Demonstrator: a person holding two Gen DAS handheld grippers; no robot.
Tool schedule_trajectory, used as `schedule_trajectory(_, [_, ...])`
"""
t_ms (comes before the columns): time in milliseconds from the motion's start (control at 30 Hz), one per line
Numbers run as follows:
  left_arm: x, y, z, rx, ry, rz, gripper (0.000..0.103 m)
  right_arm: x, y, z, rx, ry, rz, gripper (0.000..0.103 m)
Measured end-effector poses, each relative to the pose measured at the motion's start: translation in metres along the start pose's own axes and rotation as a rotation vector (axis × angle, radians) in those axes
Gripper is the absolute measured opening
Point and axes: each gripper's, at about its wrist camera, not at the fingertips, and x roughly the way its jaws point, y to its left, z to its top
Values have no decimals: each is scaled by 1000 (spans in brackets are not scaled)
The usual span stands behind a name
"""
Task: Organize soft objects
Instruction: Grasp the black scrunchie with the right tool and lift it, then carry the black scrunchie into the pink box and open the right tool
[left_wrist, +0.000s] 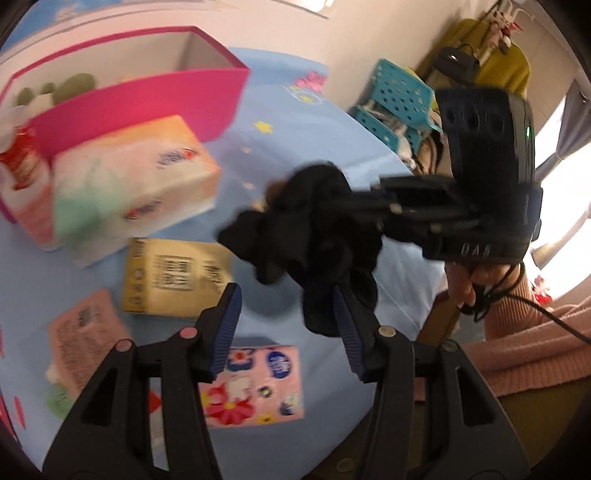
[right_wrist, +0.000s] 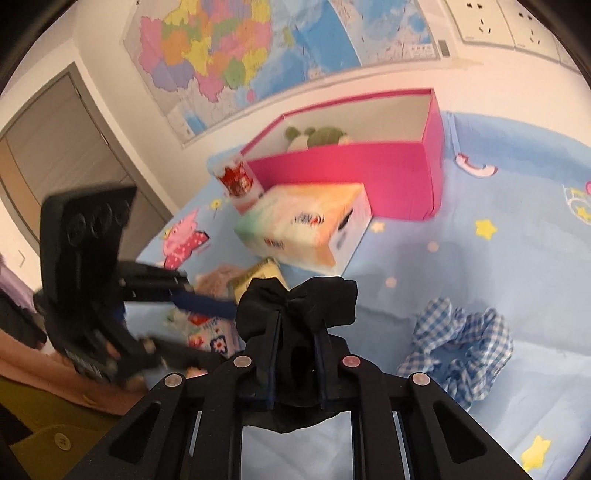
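The right gripper (right_wrist: 297, 350) has its 2 flat black fingers (right_wrist: 271, 354) pressed nearly together on a crumpled black fabric scrunchie (right_wrist: 295, 306), whose soft gathered folds bulge out above and to both sides of the fingertips. The left wrist view shows the same scrunchie (left_wrist: 317, 236) lifted clear of the bed cover and hanging in a loose bunch from the right gripper (left_wrist: 354, 206), which a hand (left_wrist: 465, 284) in a ribbed pink knit sleeve (left_wrist: 517, 310) carries.

The left gripper (left_wrist: 288, 325) stands partly open, its ridged blue rubber pads (left_wrist: 227, 328) apart with nothing between them; the black cloth hangs just past its right-hand pad.

All of it sits on a light blue cartoon-printed bed cover (right_wrist: 480, 266). Toward the far edge, against the wall, stands a rectangular pink cardboard box (right_wrist: 347, 166) with white inner walls, open on top, with a green and white plush toy (right_wrist: 314, 138) inside. In front of it lies a pastel soft-pack tissue brick (right_wrist: 306, 221), and beside the box's left end a red and white packet (right_wrist: 236, 181). Nearer the grippers lie a flat yellow printed pack (left_wrist: 173, 277), a pink floral tissue pack (left_wrist: 255, 384) and a salmon-coloured pack (left_wrist: 81, 339). A blue and white gingham fabric scrunchie (right_wrist: 461, 343), ruffled and ring-shaped, rests on the cover to the right of the right gripper, apart from it.
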Motion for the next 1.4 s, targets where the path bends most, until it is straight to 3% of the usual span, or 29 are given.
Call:
schedule_trajectory(133, [0, -9, 9, 10, -21, -36, 54, -10, 4, 12, -22, -40, -7, 15])
schedule_trajectory(333, [-18, -6, 44, -1, -111, -18, 53, -23, 9, 43, -86, -110, -25, 15])
schedule_trajectory(667, [-32, 23, 131, -39, -199, 101, 47, -23, 5, 132, -191, -213, -94, 15])
schedule_trajectory(1000, [-11, 72, 193, -107, -154, 226, 46, 22, -24, 199, -223, -184, -143, 15])
schedule_trajectory(1300, [17, 108, 214, -188, -76, 320, 46, 69, -54, 226, -218, -112, -204, 15])
schedule_trajectory(1400, [23, 115, 215, -214, -43, 371, 48, 81, -60, 231, -225, -96, -259, 20])
